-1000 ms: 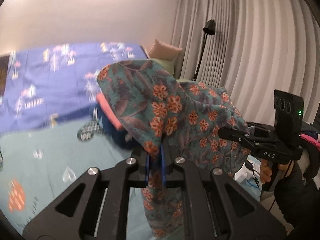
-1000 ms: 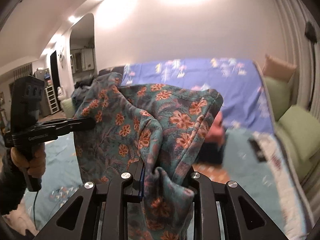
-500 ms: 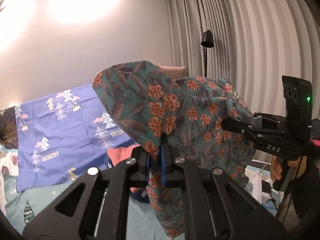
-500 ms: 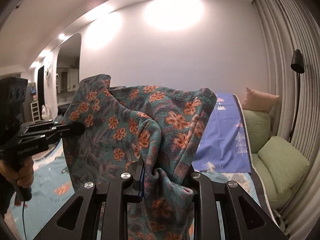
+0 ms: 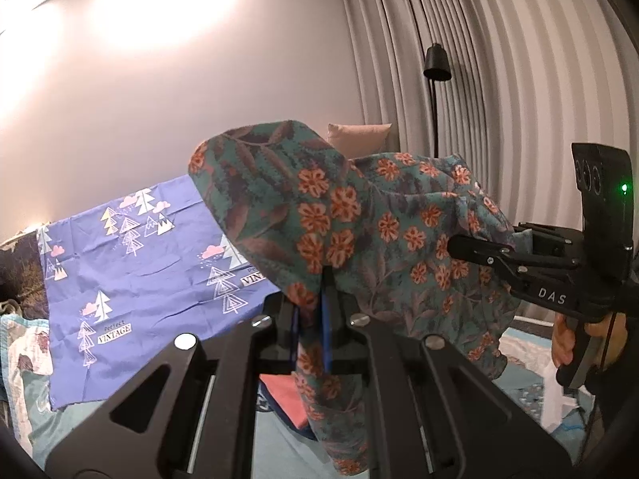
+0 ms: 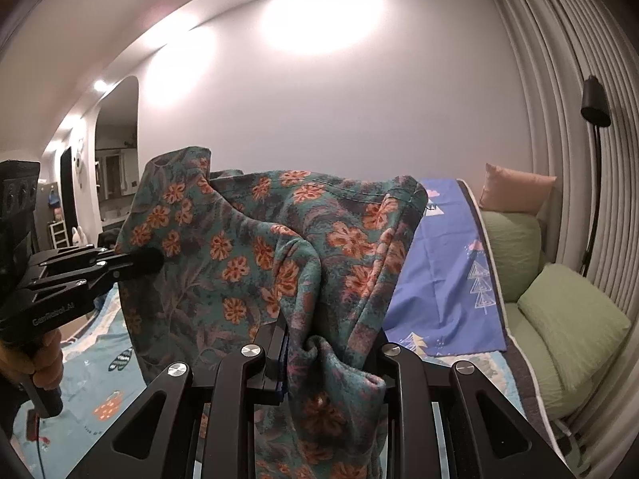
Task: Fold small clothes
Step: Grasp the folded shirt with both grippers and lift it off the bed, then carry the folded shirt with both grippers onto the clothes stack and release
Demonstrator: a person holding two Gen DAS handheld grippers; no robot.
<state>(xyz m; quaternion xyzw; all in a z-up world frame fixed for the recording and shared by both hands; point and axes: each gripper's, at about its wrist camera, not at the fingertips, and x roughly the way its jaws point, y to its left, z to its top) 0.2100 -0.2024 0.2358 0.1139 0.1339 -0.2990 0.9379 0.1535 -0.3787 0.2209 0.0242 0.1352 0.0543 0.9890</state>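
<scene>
Higher than a second before, the floral garment hung in the air between both grippers, with wall where bed had been behind it.

Left gripper was pinched tight on a fold of its teal-and-orange cloth; right gripper was likewise clamped on a bunched edge. Below lay the purple tree-print sheet, a coral folded piece, green cushions and a black floor lamp by the curtains.
</scene>
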